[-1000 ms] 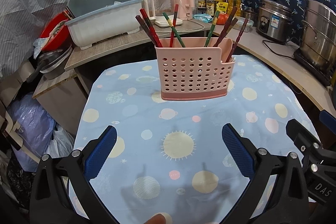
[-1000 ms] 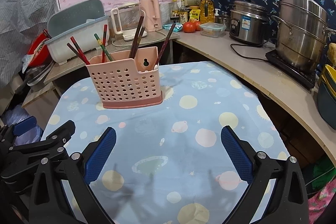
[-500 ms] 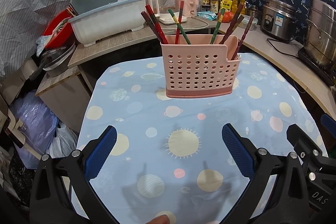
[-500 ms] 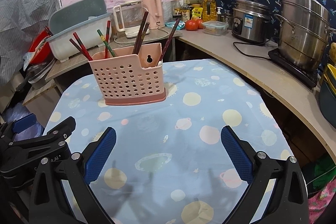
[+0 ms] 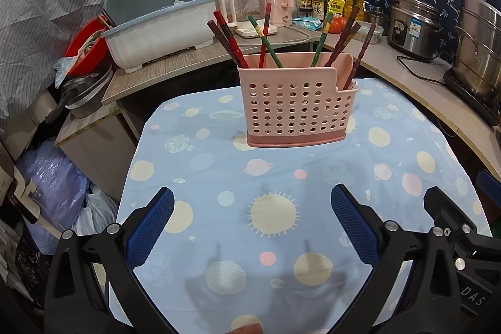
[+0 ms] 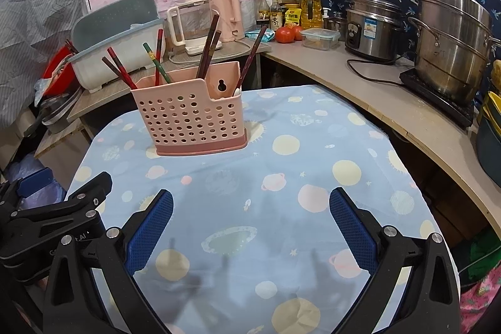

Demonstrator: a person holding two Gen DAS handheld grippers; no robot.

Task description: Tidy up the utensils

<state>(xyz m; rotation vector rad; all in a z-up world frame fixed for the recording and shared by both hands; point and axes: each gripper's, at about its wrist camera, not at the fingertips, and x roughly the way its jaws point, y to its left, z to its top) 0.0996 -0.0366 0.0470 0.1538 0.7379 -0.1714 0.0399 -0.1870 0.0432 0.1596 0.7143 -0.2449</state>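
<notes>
Nearest us, the left gripper (image 5: 252,219) and right gripper (image 6: 250,219) hang side by side over the cloth (image 5: 281,208), each with its blue pads spread wide and nothing between them. Past them the pink holder (image 5: 297,105) stands upright on the cloth, well clear of both, with chopsticks (image 5: 230,41) leaning out of it. Behind it we see a counter (image 6: 391,102) with pots.

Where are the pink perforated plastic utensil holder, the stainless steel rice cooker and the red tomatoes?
pink perforated plastic utensil holder (image 5: 294,108), left wrist view, front wall
stainless steel rice cooker (image 6: 372,32), right wrist view, body side
red tomatoes (image 6: 285,35), right wrist view, nearer tomato's skin
</notes>
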